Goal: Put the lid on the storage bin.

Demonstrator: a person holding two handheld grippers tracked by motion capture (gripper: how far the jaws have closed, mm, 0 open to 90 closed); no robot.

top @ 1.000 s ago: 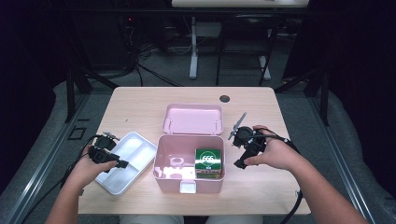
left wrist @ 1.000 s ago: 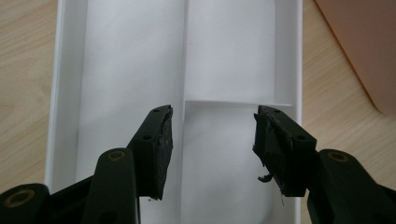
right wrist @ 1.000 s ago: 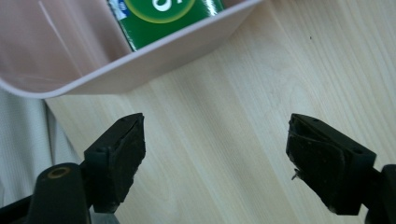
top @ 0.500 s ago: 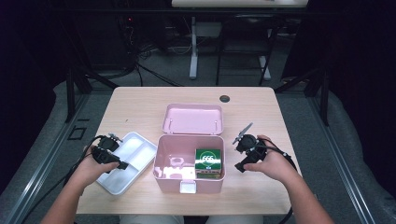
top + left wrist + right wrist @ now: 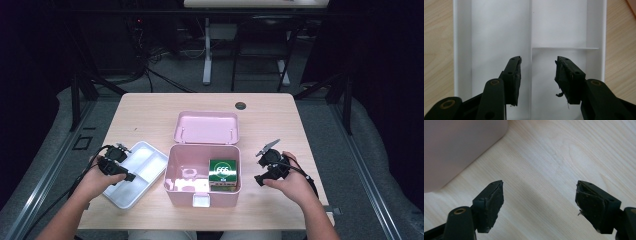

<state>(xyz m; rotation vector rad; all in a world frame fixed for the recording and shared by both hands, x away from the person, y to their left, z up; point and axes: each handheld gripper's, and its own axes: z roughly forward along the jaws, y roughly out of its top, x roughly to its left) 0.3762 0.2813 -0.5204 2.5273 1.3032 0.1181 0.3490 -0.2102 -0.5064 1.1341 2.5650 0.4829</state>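
Your left gripper (image 5: 537, 75) hung over the white tray (image 5: 150, 152), left of the pink box (image 5: 202, 192), its jaws closing in, astride the middle wall but not gripping it. Your right gripper (image 5: 540, 202) gaped, holding nothing, right of the box. A bad pinch could tip the tray. You had one tray, one box, one green packet (image 5: 223, 173) inside.

The white tray (image 5: 499, 30) runs off frame; its ends perhaps hidden.

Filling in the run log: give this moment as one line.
left gripper: open, jaws closing astride white divided plastic tray divider | right gripper: open, empty, beside open pink plastic box | green packet: inside box
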